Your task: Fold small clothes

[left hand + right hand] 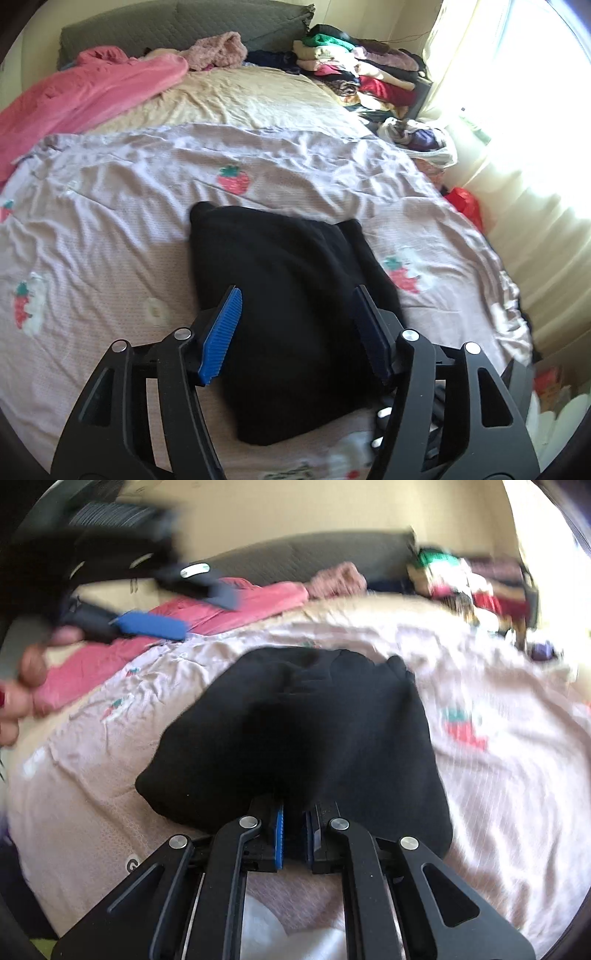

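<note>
A black garment (291,295) lies folded on the bed's strawberry-print sheet (110,206). My left gripper (295,295) hovers over the garment's near part with its blue pads wide apart, holding nothing. In the right wrist view the same black garment (314,723) lies ahead, and my right gripper (293,816) has its pads close together on the garment's near edge. The left gripper (184,605) shows blurred at the upper left of that view, open, with the person's fingers (29,672) beside it.
A pink blanket (85,92) lies at the bed's far left. A pile of folded clothes (354,70) stands at the far right corner. A green headboard cushion (184,26), a white bag (424,140) and bright curtains (524,166) border the bed.
</note>
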`<state>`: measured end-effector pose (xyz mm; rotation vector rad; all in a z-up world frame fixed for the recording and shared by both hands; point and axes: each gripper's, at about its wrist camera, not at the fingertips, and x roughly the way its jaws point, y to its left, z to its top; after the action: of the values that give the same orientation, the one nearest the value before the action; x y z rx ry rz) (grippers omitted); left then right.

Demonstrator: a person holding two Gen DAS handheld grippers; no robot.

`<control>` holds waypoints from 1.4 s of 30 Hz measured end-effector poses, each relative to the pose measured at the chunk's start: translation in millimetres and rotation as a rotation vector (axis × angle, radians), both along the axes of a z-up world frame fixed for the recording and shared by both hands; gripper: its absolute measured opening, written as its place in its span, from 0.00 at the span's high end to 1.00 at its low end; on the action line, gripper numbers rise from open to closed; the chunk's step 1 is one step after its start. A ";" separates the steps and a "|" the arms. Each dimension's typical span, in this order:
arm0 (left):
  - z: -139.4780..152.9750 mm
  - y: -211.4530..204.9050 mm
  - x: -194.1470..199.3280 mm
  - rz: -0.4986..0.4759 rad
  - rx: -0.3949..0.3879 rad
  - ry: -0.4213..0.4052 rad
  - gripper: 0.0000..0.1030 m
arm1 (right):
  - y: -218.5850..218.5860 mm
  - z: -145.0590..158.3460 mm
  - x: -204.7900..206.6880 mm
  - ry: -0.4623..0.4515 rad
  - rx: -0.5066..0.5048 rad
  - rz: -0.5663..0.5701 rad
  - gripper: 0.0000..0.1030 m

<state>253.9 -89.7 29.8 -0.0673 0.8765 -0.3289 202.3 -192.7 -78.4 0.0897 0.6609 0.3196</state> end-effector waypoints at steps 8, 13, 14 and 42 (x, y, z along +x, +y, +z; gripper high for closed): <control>-43.8 32.0 1.2 0.068 0.058 0.073 0.48 | -22.4 2.3 -10.5 0.088 0.144 -0.008 0.88; -62.9 36.6 -5.0 0.048 0.057 0.081 0.48 | -42.8 20.7 -28.7 0.112 0.165 -0.028 0.82; -63.3 37.3 -5.7 0.049 0.053 0.079 0.48 | -47.1 25.8 -31.1 0.104 0.166 -0.037 0.79; -59.4 35.3 -16.3 -0.002 0.049 0.039 0.47 | -46.2 26.4 115.1 0.328 0.233 0.041 0.79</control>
<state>237.7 -54.4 -29.6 -0.0271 0.9234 -0.3087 317.4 -238.9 -51.9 0.3573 0.9495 0.4252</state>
